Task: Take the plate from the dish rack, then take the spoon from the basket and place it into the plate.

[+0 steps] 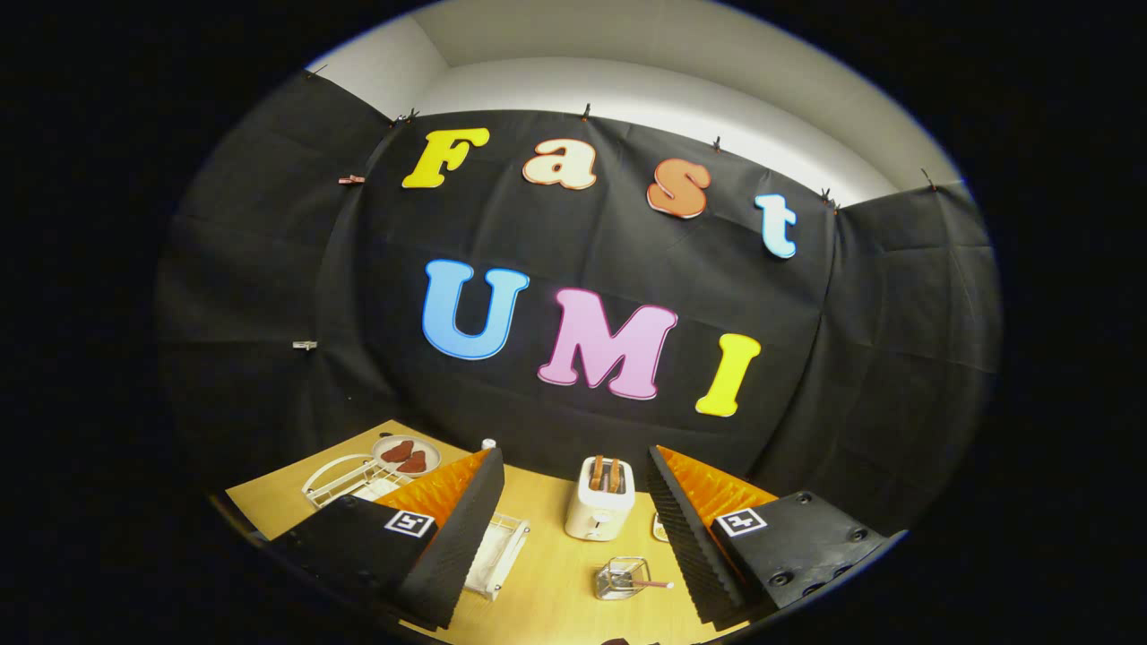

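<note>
My gripper [573, 453] is held high above the wooden table [556, 600], open, with nothing between its fingers. A round plate [408, 454] with two red-brown shapes on it stands in a white wire dish rack [336, 479], beyond and to the left of the left finger [466, 520]. Between the fingers and close below sits a small clear basket [618, 578] holding a spoon [652, 584] with a pinkish handle that sticks out to the right.
A white toaster [600, 502] with two slices in it stands between the fingers, beyond the basket. A second white wire holder [497, 551] lies partly behind the left finger. The black cloth wall closes the table's far side.
</note>
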Demonstrator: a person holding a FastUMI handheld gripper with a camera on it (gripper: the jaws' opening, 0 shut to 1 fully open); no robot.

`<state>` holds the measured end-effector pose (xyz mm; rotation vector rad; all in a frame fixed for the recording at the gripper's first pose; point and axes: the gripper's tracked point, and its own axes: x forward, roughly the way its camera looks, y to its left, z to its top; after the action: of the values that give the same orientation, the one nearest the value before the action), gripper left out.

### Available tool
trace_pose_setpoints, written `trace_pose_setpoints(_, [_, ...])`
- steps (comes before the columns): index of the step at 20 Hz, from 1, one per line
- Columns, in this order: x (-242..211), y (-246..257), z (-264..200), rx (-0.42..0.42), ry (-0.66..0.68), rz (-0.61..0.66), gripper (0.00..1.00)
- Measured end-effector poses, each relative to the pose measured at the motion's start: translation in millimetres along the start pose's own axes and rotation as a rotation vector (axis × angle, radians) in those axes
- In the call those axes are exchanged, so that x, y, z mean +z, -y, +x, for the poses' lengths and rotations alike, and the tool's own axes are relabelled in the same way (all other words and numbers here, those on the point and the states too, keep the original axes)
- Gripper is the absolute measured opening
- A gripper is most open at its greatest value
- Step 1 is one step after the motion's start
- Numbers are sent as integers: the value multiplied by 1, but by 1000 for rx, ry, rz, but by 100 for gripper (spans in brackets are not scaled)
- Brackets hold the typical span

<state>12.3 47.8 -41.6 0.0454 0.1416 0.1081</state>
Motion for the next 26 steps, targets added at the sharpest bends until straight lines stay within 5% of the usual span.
trace_pose_setpoints(7, [-65,-58,49,138,-215,62,98])
trace_pose_setpoints(13, [-119,-101,100,171,-348,52,98])
trace_pose_setpoints(26, [-261,-146,163,88,-698,245,99])
